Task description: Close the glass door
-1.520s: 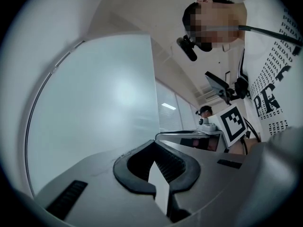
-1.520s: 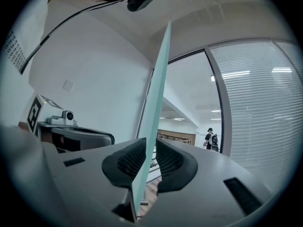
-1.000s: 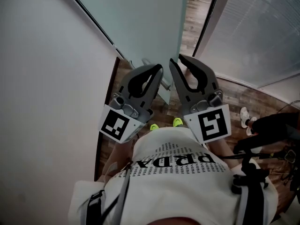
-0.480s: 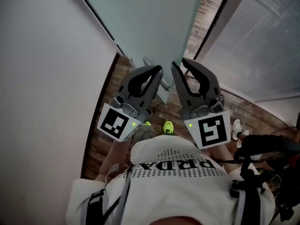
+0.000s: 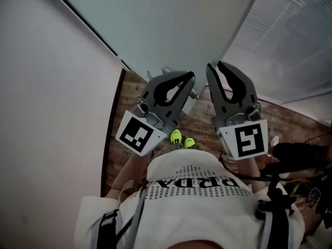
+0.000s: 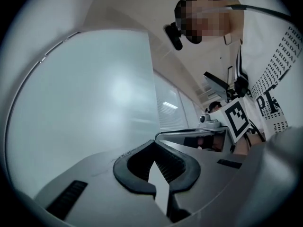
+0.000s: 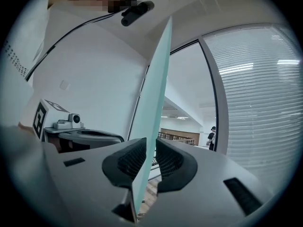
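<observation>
While the right gripper (image 7: 150, 144) has its jaws pinched on the glass door (image 7: 161, 79), the door's free edge stands upright between them. An opening shows between that edge and the frame (image 7: 215, 103). The left gripper (image 6: 154, 145), jaws together and empty, faces the frosted pane. The shirt (image 5: 197, 191) reads roughly "PRADA".

My head camera looks steeply down past the person's shirt (image 5: 197, 191) onto the left hand-held gripper (image 5: 191, 78) and the right hand-held gripper (image 5: 215, 66), with the floor (image 5: 203, 126) well below them. Each gripper camera sits close behind its own jaws, tilted upward along the glass door (image 5: 171, 19) just ahead. The left gripper view catches the right hand-held gripper at its right. The right gripper view catches the left one at its left. All three views share the door.
</observation>
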